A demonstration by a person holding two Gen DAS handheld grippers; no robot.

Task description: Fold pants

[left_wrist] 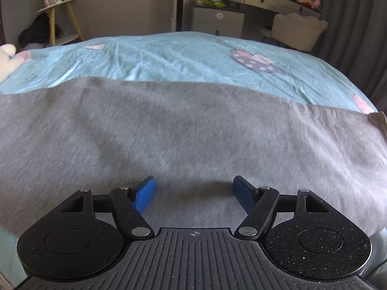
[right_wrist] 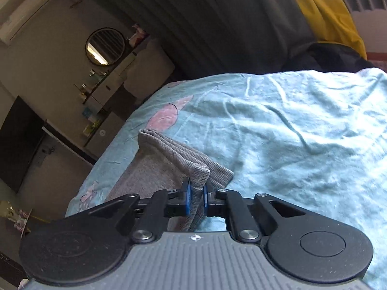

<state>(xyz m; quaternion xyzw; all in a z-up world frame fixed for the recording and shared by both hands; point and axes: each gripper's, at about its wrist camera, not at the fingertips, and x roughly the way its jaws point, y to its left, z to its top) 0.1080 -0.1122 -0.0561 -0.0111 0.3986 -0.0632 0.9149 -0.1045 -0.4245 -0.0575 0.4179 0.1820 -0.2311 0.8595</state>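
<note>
Left gripper (left_wrist: pixel 194 194), lower centre of the left wrist view: jaws spread wide, blue pads (left_wrist: pixel 145 197) apart, nothing between them; it hangs just over the grey pants (left_wrist: pixel 183 135). Pants lie flat in a broad band across the mid frame, from left edge to right edge, hem end at far right. Beyond them, upper half of frame, the teal bedsheet (left_wrist: pixel 174 53) w/ pink and purple prints. Past the bed: a dresser (left_wrist: pixel 219 20) at upper centre, a pale chair (left_wrist: pixel 297 30) at upper right, a yellow-legged side table (left_wrist: pixel 59 12) at upper left.

Right gripper (right_wrist: pixel 196 199), lower centre of the right wrist view: jaws nearly together, pinching a ribbed cuff corner of the pants (right_wrist: pixel 167 166) between the blue pads. Cuff stands up from the pinch; rest of the fabric runs toward centre-left of frame, lying on the sheet (right_wrist: pixel 290 133). Sheet fills right and centre, creased. Upper left: round mirror (right_wrist: pixel 105 47) on the wall, AC unit (right_wrist: pixel 26 4) in the corner. Upper right: yellow cloth (right_wrist: pixel 326 12).
</note>
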